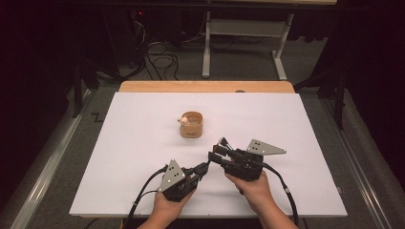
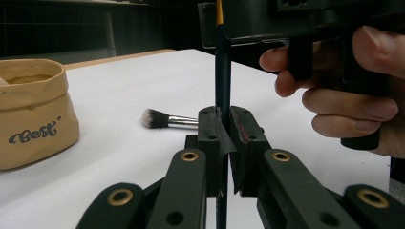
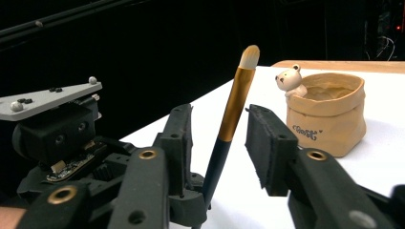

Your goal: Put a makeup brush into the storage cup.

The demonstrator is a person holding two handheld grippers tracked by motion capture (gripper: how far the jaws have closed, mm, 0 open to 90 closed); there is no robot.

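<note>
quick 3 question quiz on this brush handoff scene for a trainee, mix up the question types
1. True or false: the left gripper is shut on the handle of the thin brush.
2. Which fits the right gripper?
A) clamped on the pouch
B) jaws open on either side of the thin brush, not pressing it
C) jaws shut with nothing between them
3. In the left gripper view, what lies flat on the white table to the right of the tan pouch?

Key
1. True
2. B
3. A second brush with a fluffy head
</note>
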